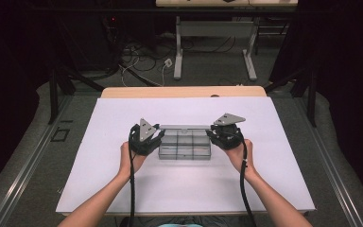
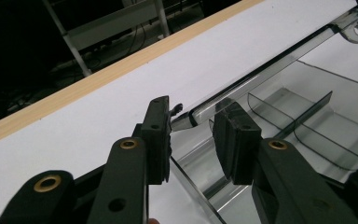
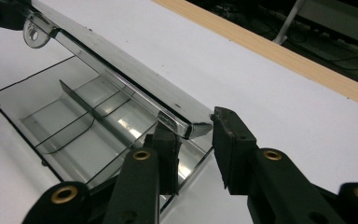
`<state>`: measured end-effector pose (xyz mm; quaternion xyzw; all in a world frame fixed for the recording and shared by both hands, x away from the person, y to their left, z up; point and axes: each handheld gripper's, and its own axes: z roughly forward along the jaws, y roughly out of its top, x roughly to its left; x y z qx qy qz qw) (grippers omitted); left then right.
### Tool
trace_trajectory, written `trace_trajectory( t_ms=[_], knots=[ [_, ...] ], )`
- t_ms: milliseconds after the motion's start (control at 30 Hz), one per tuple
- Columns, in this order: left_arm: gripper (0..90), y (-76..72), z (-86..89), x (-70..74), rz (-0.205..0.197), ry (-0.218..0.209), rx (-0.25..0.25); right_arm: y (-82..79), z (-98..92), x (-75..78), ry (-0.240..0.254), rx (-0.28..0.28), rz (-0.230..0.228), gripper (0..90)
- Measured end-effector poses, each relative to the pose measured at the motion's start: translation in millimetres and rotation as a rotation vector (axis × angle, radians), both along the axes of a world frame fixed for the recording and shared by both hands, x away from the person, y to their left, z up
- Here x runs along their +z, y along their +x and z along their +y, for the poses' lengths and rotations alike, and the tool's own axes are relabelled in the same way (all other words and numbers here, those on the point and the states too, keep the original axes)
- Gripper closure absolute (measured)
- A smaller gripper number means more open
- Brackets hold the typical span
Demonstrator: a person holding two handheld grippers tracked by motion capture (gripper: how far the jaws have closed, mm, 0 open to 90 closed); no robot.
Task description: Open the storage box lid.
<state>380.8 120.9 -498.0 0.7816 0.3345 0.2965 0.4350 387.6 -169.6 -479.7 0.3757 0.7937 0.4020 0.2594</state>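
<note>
Holding my left gripper (image 1: 157,134) at the left end of the clear compartment box (image 1: 185,147) mid-mat, jaws straddling its raised lid (image 2: 261,74) corner, pad contact unclear, my right gripper (image 1: 213,132) likewise at the box's right end, grip uncertain.

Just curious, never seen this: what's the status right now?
Left tongs and right tongs each straddle a lid corner, pads not pressing. Clear divided box open. Nothing in the way.

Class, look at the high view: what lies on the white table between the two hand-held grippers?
A clear plastic compartment box with its lid raised spans the stretch between the left hand-held gripper and right hand-held gripper.
</note>
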Motion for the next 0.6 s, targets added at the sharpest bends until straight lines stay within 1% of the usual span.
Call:
trace_trajectory(
  t_ms=[33,200,233,367,433,600],
  knots=[
    [66.5,0.5,-1.2,-0.6,-0.003,-0.014,0.007,0.9,-0.3,0.4,-0.003,0.001,-0.005,72.7],
    [67.2,5.4,-2.8,-0.5,-0.023,-0.022,0.024,6.9,-1.9,1.2,0.017,-0.011,-0.002,74.7],
    [67.3,7.3,-3.3,-0.8,-0.021,-0.03,0.027,8.8,-2.1,1.3,0.023,-0.013,-0.001,75.0],
    [67.8,15.9,-4.8,-2.2,-0.025,-0.035,0.043,16.8,-2.1,1.2,0.035,-0.032,0.003,75.7],
    [68.1,18.6,-5.7,-3.3,-0.033,-0.034,0.048,21.0,-2.4,0.5,0.039,-0.036,0.007,76.3],
    [68.2,25.2,-7.3,-5.5,-0.038,-0.017,0.053,30.9,-1.9,-5.5,0.038,-0.055,0.019,77.8]
  ],
)
